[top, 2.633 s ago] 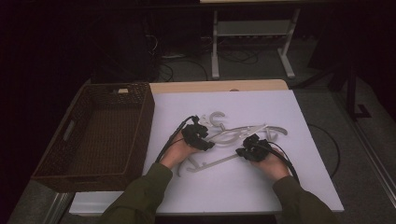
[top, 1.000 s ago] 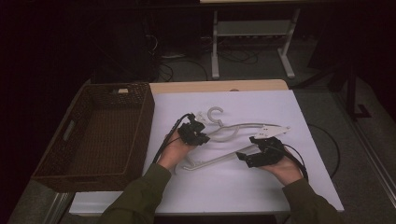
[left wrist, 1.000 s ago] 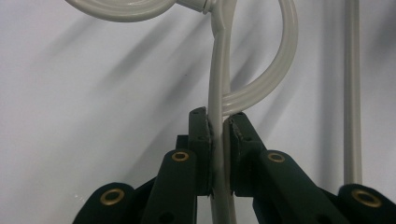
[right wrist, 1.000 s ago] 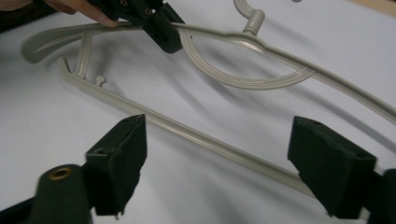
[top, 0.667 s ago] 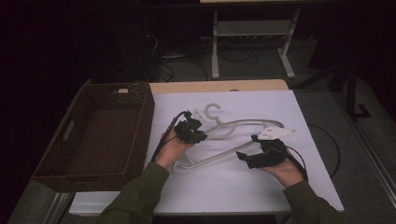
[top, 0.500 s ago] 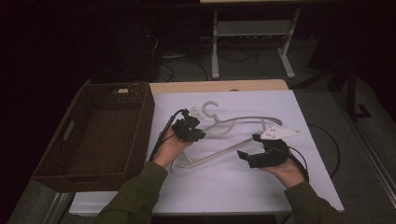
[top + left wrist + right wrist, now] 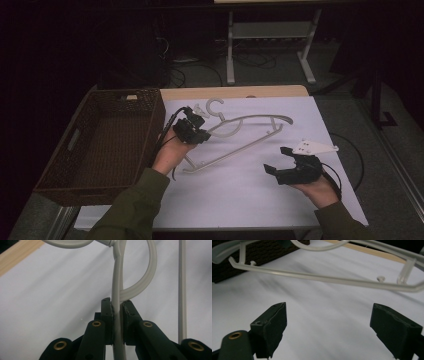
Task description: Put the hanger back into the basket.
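Observation:
A pale grey plastic hanger (image 7: 235,152) lies across the middle of the white table top (image 7: 240,200), its hook (image 7: 216,106) toward the far edge. My left gripper (image 7: 192,131) is shut on a thin arm of the hanger near the hook; in the left gripper view the two jaws pinch the hanger (image 7: 117,287) at the gripper (image 7: 117,305) tips. My right gripper (image 7: 276,160) is open at the near right, apart from the hanger. In the right gripper view the hanger's bar (image 7: 324,278) runs across beyond the right gripper (image 7: 328,315), with nothing between its jaws.
A dark wicker basket (image 7: 156,117) stands at the table's left side, close to my left hand; its wall (image 7: 262,255) also appears in the right gripper view. A strip of bare wood (image 7: 235,92) runs along the far edge. A white metal stand (image 7: 270,35) and cables are on the floor behind.
My right gripper let go of the hanger, opened and drew back toward the near right. My left gripper carried the hanger leftward and farther away, toward the basket.

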{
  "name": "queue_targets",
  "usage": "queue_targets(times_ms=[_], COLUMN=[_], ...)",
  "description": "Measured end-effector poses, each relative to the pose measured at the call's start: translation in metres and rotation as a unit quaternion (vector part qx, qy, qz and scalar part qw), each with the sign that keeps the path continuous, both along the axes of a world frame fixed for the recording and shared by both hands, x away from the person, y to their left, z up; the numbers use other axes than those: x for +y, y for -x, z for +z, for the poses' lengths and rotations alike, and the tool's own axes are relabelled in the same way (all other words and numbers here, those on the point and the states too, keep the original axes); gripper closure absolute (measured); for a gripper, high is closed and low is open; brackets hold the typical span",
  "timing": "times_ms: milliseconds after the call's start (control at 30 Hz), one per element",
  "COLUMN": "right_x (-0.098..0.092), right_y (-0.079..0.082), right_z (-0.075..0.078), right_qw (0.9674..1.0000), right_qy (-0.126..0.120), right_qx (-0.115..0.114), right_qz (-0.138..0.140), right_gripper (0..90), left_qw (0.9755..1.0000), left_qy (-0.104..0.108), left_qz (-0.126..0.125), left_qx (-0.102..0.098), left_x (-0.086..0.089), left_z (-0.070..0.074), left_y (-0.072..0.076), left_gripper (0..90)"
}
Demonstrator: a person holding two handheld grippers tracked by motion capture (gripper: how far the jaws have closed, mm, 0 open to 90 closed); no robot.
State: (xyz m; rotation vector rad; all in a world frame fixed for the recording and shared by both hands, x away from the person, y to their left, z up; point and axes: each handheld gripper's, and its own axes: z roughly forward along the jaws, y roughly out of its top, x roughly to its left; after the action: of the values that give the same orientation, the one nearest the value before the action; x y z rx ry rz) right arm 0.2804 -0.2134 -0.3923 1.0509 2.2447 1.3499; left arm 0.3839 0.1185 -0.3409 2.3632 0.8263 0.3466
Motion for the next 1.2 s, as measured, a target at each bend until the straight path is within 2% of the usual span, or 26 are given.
queue_targets(times_ms=[200, 233, 467, 533, 567, 667, 833, 867, 1000, 1200], right_x=[-0.008, -0.008, -0.008, -0.008, -0.008, -0.007, -0.008, -0.007, -0.006, -0.006], right_y=[0.001, 0.001, 0.001, 0.001, 0.001, 0.001, 0.0, 0.0, 0.0, 0.0], right_z=[-0.002, -0.002, -0.002, -0.002, -0.002, -0.002, -0.002, -0.002, -0.003, -0.003], right_qw=[1.0, 1.0, 0.9999, 0.9999, 1.0, 0.9999, 0.9999, 0.9999, 0.9999, 0.9999], right_qy=[-0.002, -0.003, -0.004, -0.003, -0.003, -0.003, -0.002, -0.002, -0.001, -0.001], right_qx=[0.0, 0.0, 0.002, 0.001, -0.001, -0.004, -0.008, -0.008, -0.007, -0.007], right_qz=[-0.008, -0.009, -0.01, -0.01, -0.009, -0.009, -0.009, -0.009, -0.009, -0.009], right_gripper=[13.1, 13.1, 12.9, 12.8, 12.9, 12.8, 12.8, 12.8, 12.8, 12.1], left_qw=[1.0, 0.9999, 0.9997, 0.9995, 0.999, 0.9988, 0.9985, 0.9982, 0.9976, 0.9967], left_qy=[0.005, 0.012, 0.012, 0.02, 0.028, 0.032, 0.029, 0.031, 0.035, 0.03], left_qz=[0.004, 0.011, 0.018, 0.024, 0.033, 0.037, 0.045, 0.05, 0.057, 0.074], left_qx=[0.002, 0.002, -0.006, -0.008, -0.008, -0.008, -0.008, -0.01, -0.014, -0.017], left_x=[0.01, 0.014, 0.027, 0.032, 0.038, 0.046, 0.064, 0.072, 0.083, 0.105], left_z=[0.015, 0.02, 0.037, 0.042, 0.045, 0.05, 0.058, 0.061, 0.066, 0.073], left_y=[0.0, 0.001, 0.003, 0.004, 0.005, 0.006, 0.008, 0.009, 0.011, 0.014], left_gripper=[82.2, 82.2, 82.2, 82.2, 82.2, 82.2, 82.2, 82.2, 82.2, 82.2])
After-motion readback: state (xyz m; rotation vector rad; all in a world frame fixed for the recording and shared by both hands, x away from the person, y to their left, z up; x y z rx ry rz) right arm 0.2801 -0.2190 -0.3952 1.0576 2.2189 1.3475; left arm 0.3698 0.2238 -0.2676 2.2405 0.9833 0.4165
